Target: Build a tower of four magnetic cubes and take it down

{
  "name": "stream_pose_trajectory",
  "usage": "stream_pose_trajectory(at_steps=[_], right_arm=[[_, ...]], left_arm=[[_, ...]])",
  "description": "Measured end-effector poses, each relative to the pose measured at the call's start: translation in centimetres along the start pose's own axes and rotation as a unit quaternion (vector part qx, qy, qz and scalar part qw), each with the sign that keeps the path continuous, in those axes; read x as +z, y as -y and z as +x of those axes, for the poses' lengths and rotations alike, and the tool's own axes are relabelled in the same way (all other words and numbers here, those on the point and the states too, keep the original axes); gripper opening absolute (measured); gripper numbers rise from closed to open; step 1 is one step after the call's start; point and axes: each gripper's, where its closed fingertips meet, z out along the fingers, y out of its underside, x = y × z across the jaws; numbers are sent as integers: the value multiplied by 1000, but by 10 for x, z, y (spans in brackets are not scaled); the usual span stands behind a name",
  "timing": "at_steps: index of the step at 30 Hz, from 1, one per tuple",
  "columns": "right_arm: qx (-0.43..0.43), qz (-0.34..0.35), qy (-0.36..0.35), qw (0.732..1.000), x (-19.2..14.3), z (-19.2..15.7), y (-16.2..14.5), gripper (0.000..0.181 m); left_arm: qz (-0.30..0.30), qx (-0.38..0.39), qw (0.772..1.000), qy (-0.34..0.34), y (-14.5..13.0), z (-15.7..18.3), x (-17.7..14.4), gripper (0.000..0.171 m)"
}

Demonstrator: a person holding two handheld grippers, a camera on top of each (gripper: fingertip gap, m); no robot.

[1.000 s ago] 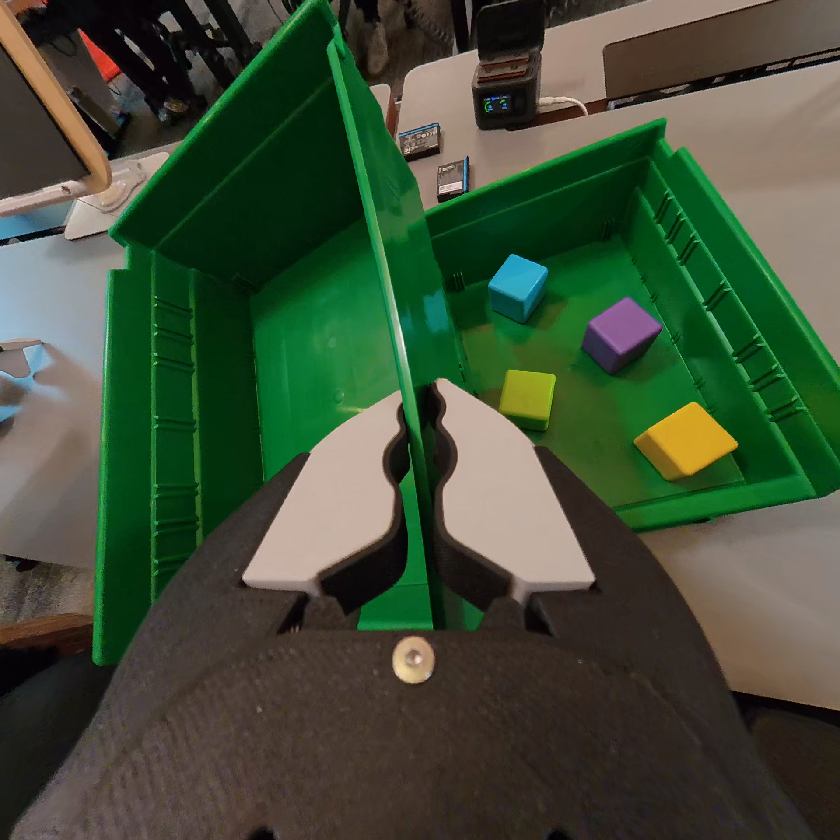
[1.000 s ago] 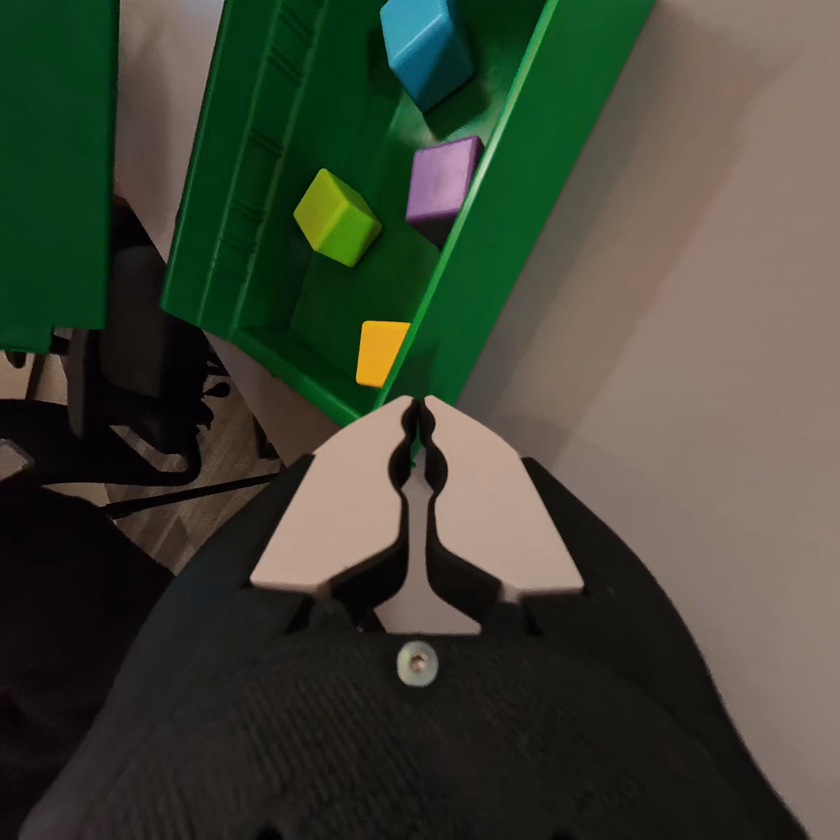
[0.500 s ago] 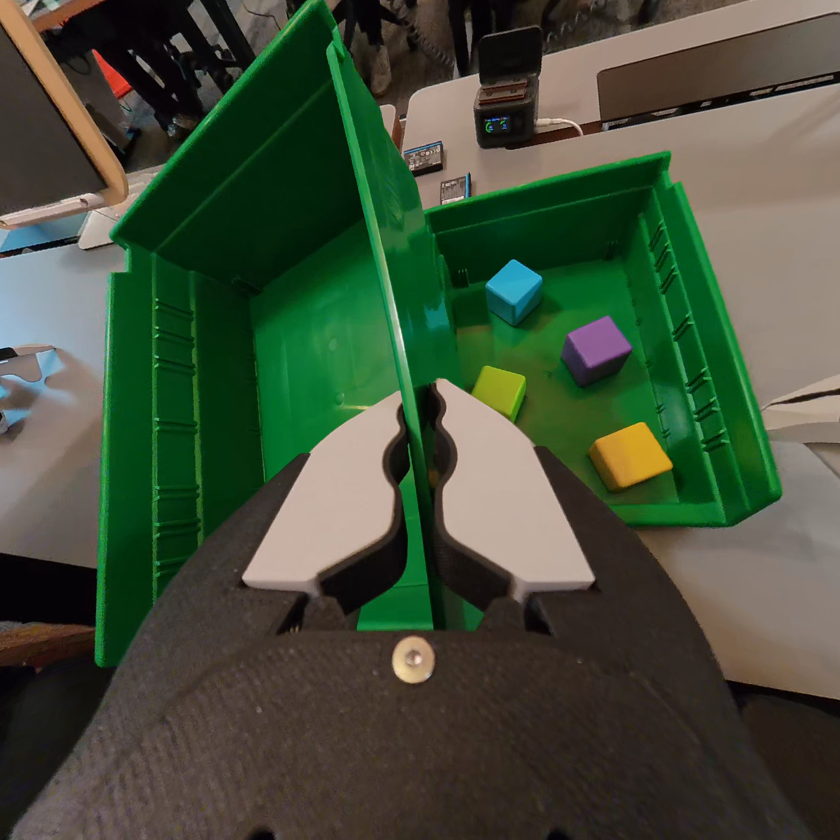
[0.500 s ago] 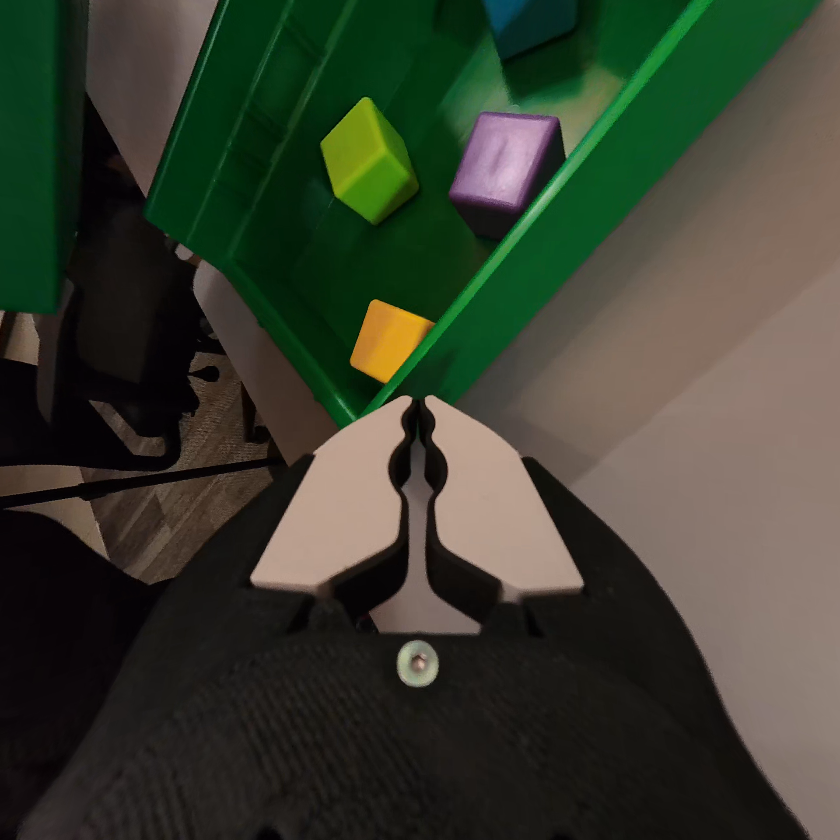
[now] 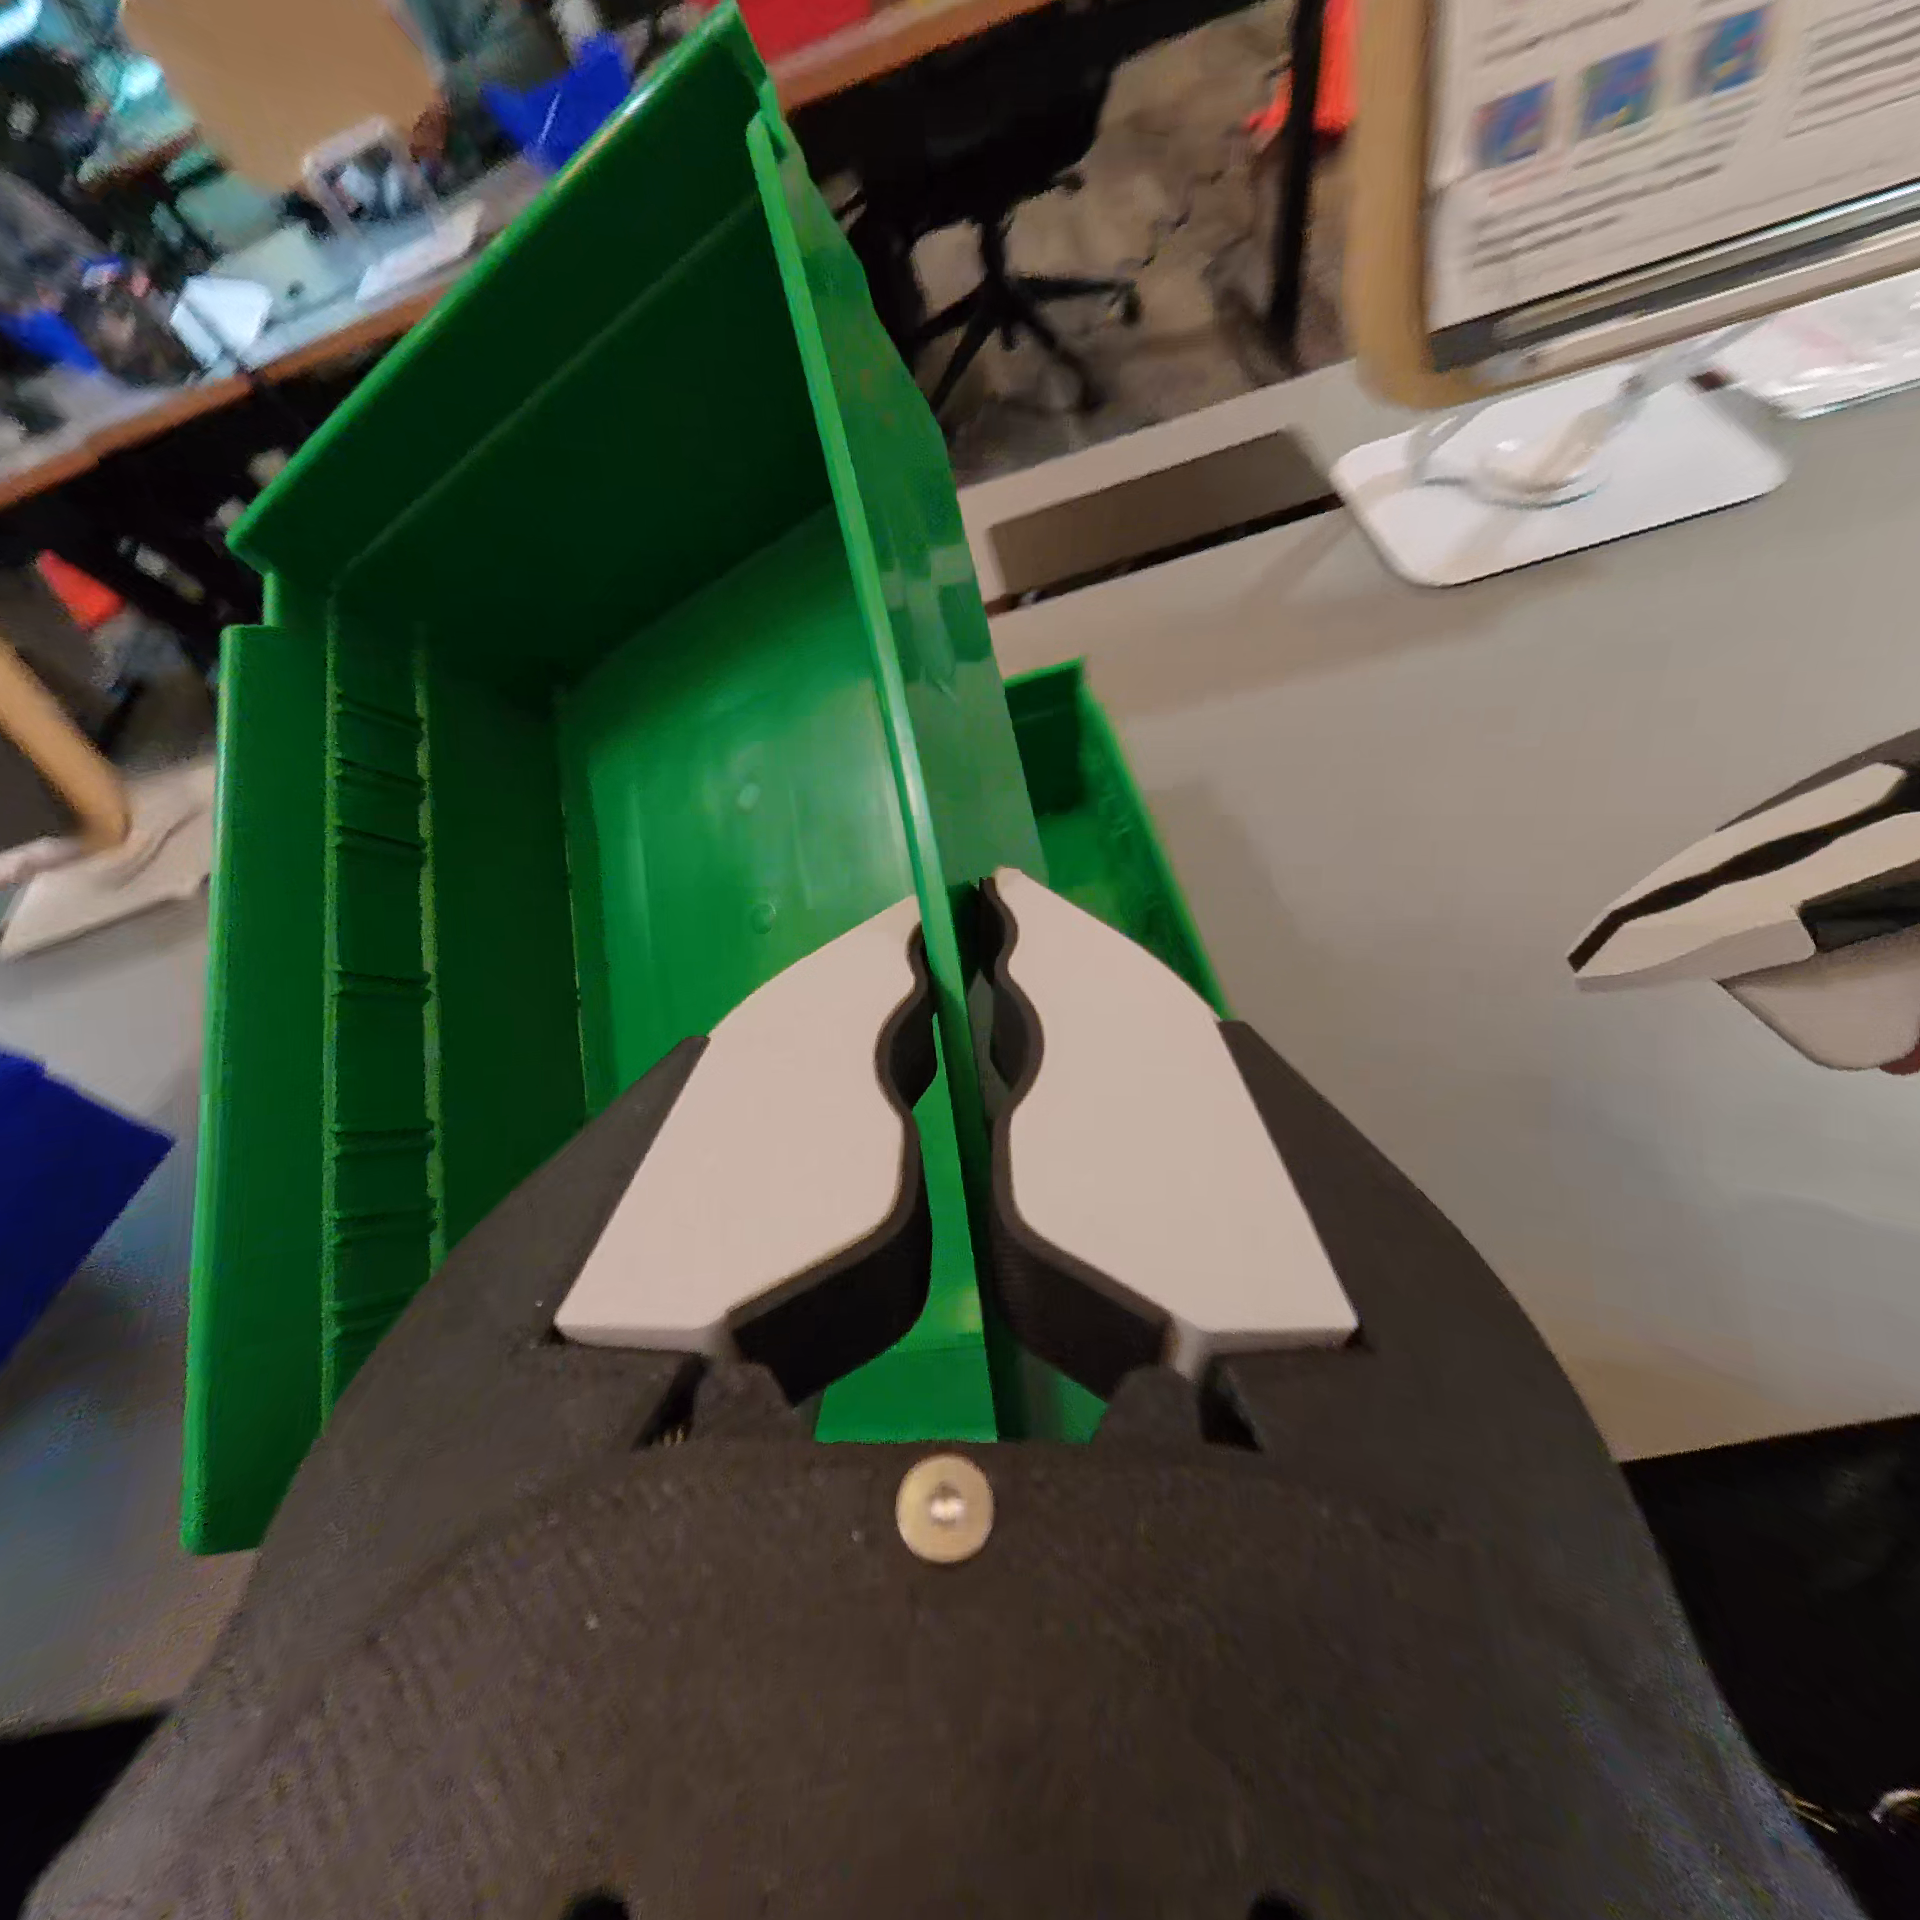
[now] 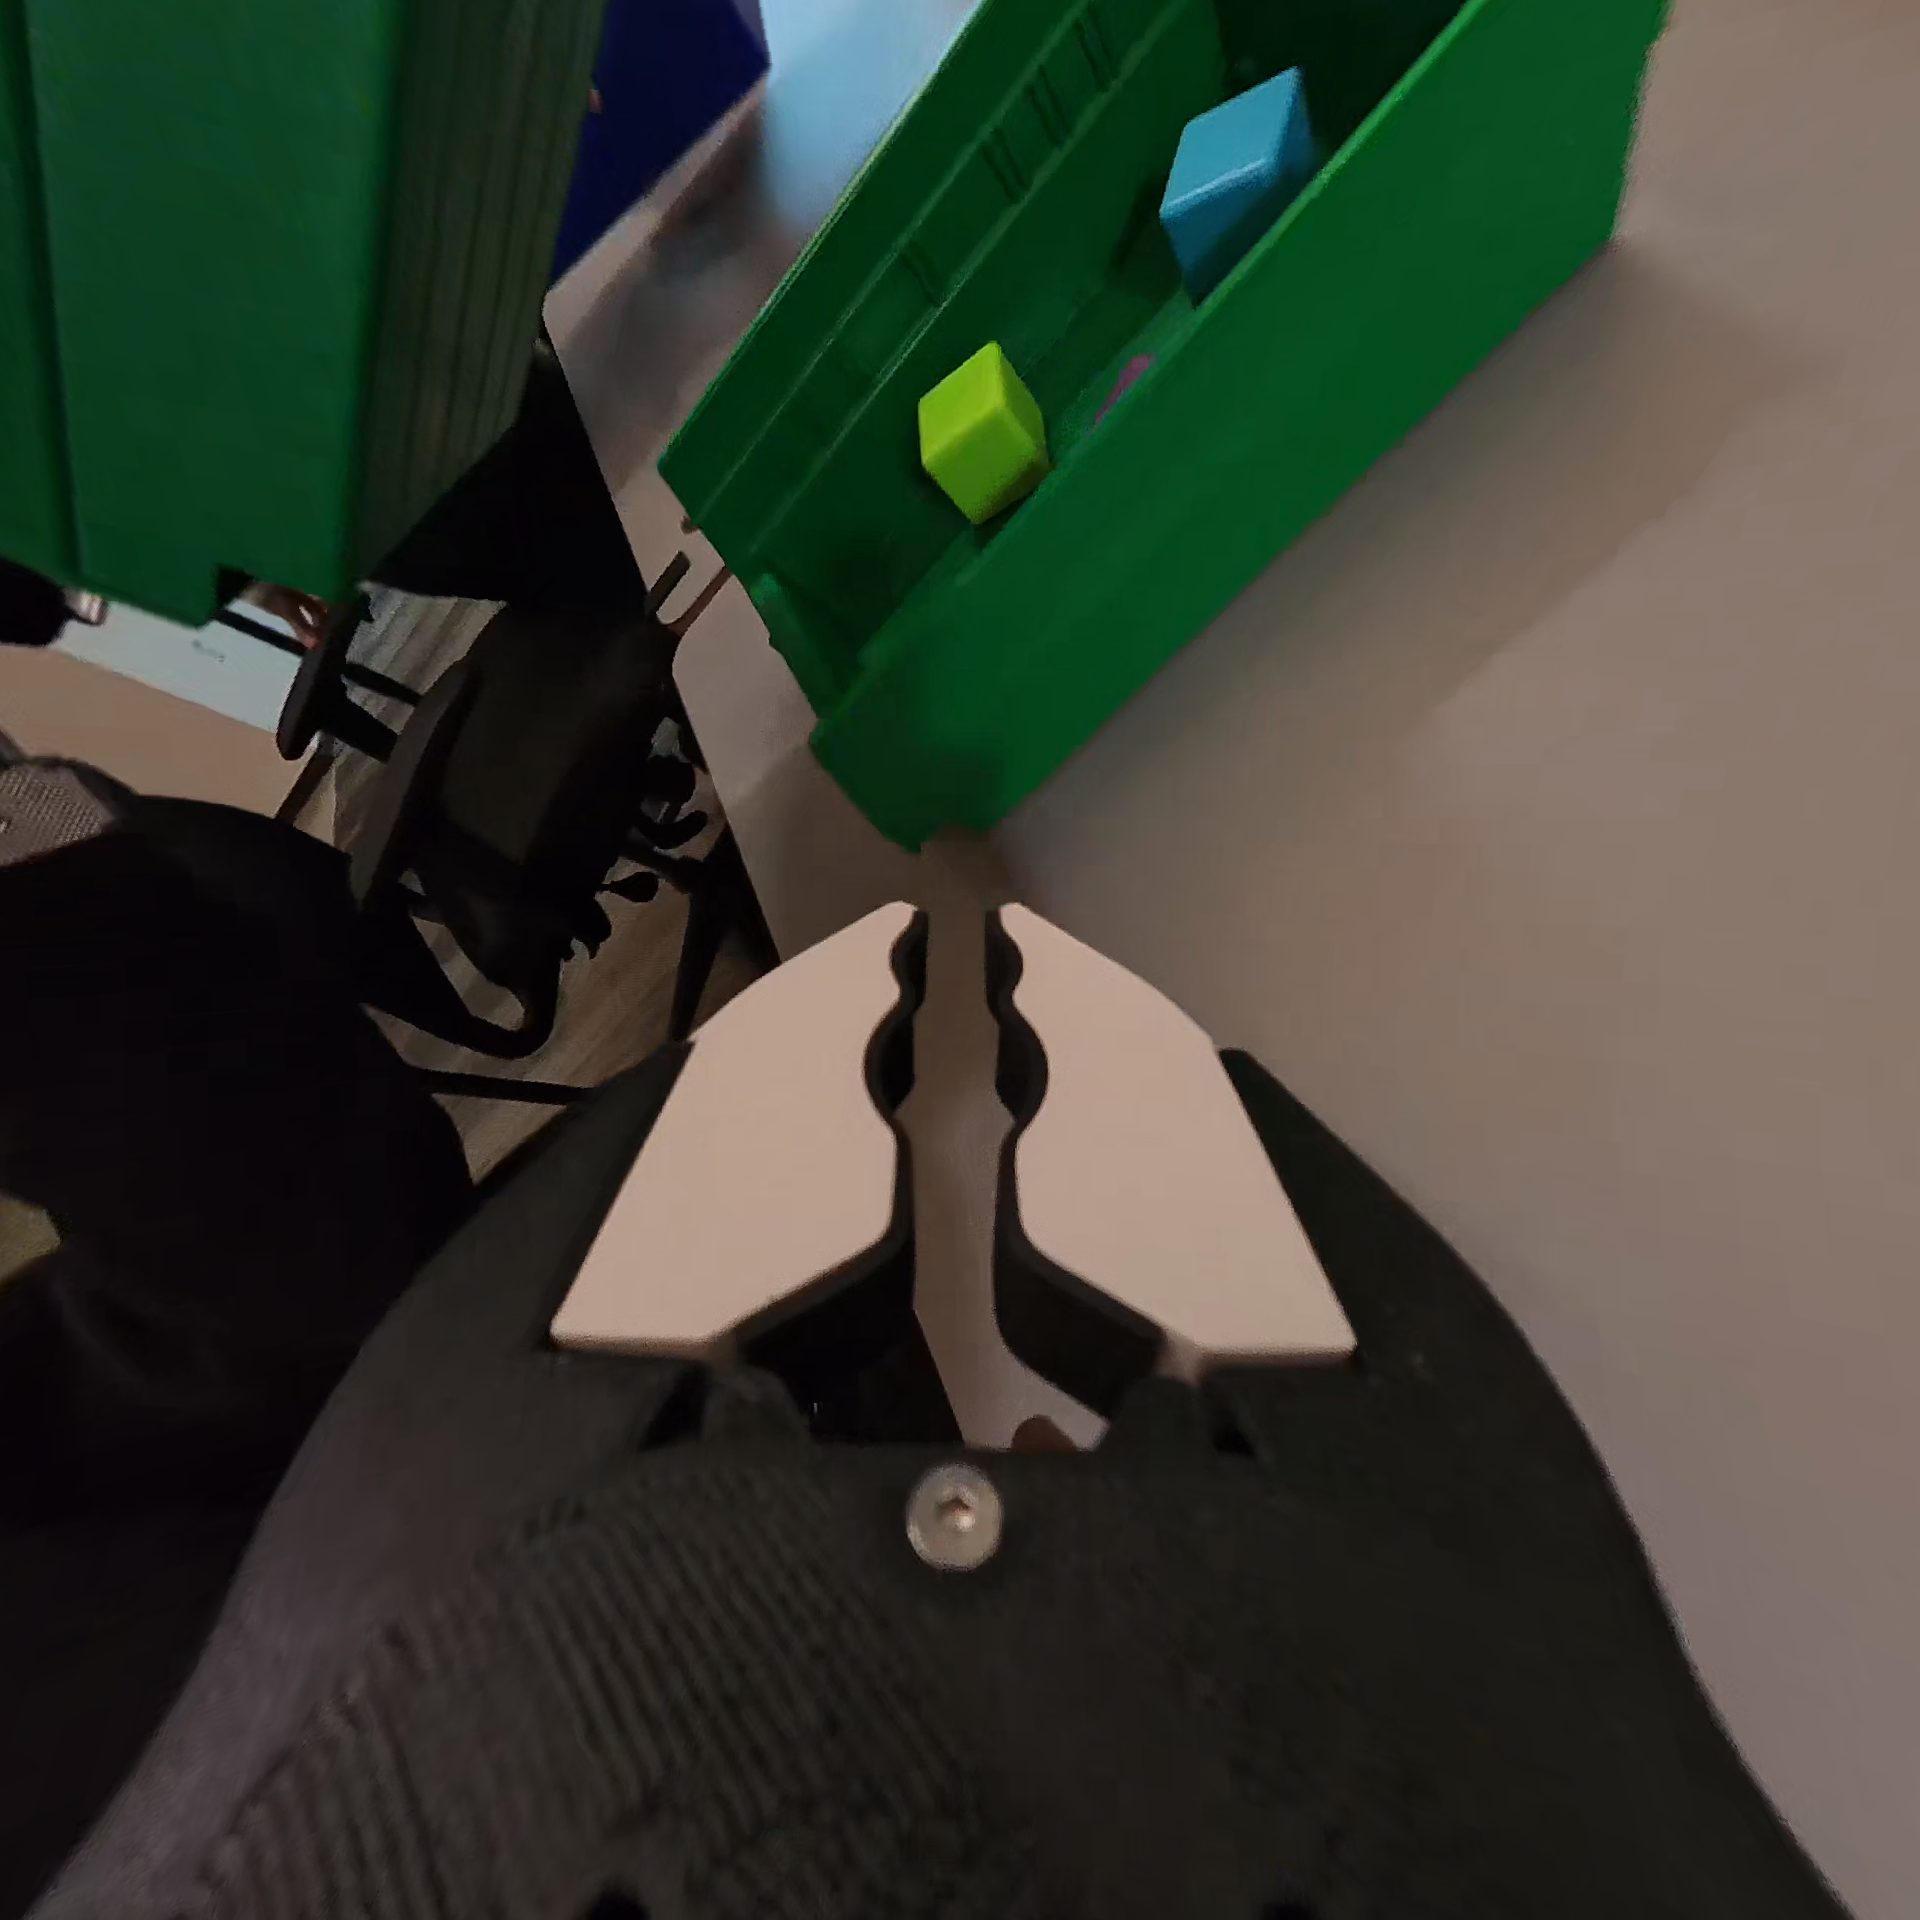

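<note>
The left gripper [image 5: 951,904], jaws clamped on the thin side wall of the empty green bin [image 5: 665,644], holds that stiff, light-looking shell above the grey surface [image 5: 1455,831], a rim grip likely to pivot; the right gripper [image 6: 956,914], jaws slightly apart and empty, sits just beside the corner of the second green bin [image 6: 1195,499] holding blocks.

Even indoor light, with soft shadows on the grey table [image 6: 1558,935]. Backgrounds are motion-blurred. Wide-angle bending shows at the edges.
</note>
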Motion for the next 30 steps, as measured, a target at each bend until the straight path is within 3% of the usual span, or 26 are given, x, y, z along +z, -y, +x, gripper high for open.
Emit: stream_pose_trajectory(at_steps=[7,11,15,19,23,26,30], right_arm=[[2,119,-61,991,-141,45,-49,16],[18,127,-136,982,-209,98,-106,17],[87,204,-154,963,-273,131,-152,16],[148,270,-178,935,-325,155,-182,17],[186,358,-260,877,-381,183,-192,10],[167,398,-294,853,-405,185,-187,12],[125,404,-358,833,-418,189,-187,14]], left_arm=[[69,74,982,-157,55,137,-9,8],[56,105,959,-257,60,238,9,8],[16,126,931,-341,50,338,39,8],[-23,161,913,-374,31,434,80,8],[-40,193,896,-397,19,520,110,7],[-30,249,895,-370,21,568,126,7],[-36,259,883,-390,22,619,134,7]])
